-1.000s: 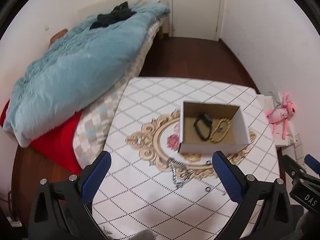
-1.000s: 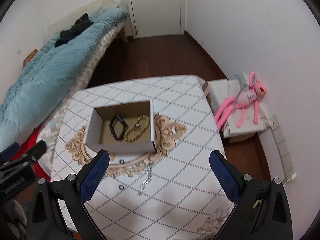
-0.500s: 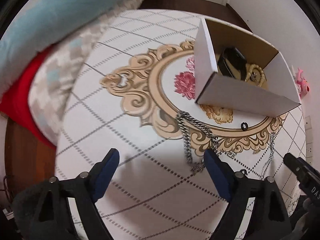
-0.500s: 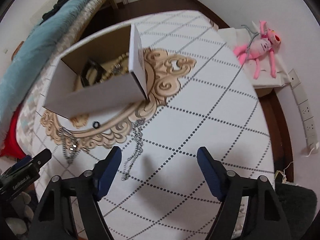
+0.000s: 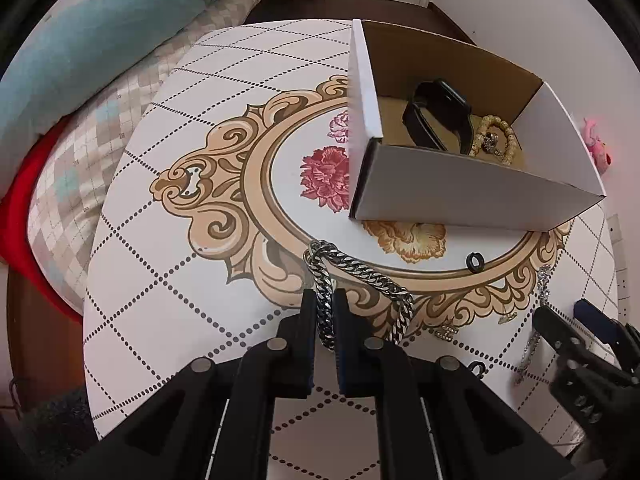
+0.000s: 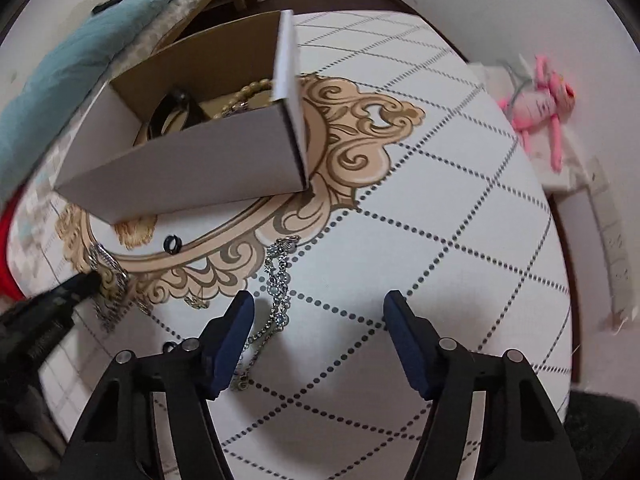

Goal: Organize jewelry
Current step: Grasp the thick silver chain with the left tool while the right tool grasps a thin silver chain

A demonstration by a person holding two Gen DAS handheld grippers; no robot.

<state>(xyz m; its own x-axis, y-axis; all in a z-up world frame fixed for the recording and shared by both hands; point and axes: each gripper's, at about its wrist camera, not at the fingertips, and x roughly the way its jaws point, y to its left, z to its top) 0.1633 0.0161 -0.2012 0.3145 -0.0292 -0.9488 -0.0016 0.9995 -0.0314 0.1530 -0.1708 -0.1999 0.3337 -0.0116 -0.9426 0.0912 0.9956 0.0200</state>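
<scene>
My left gripper [image 5: 324,300] is shut on a heavy silver curb chain [image 5: 372,276] that lies on the patterned table [image 5: 168,320], in front of a white cardboard box [image 5: 460,196]. The box holds a black watch band [image 5: 436,116] and a beige bead bracelet [image 5: 496,136]. My right gripper [image 6: 320,304] hangs low over the table [image 6: 440,240], its jaws closing. A thin sparkling chain [image 6: 278,280] lies just inside its left finger [image 6: 236,320], untouched by the pads. A black ring [image 6: 173,245] sits near the box [image 6: 192,164].
A bed with a teal blanket [image 5: 100,40] borders the table's left side. A pink plush toy [image 6: 536,100] lies on a low shelf to the right. Small earrings [image 5: 446,332] and another black ring [image 5: 476,368] rest near the table's front.
Both grippers have dropped close to the tabletop. The left jaws went from wide open to shut on the heavy chain. The right jaws have narrowed.
</scene>
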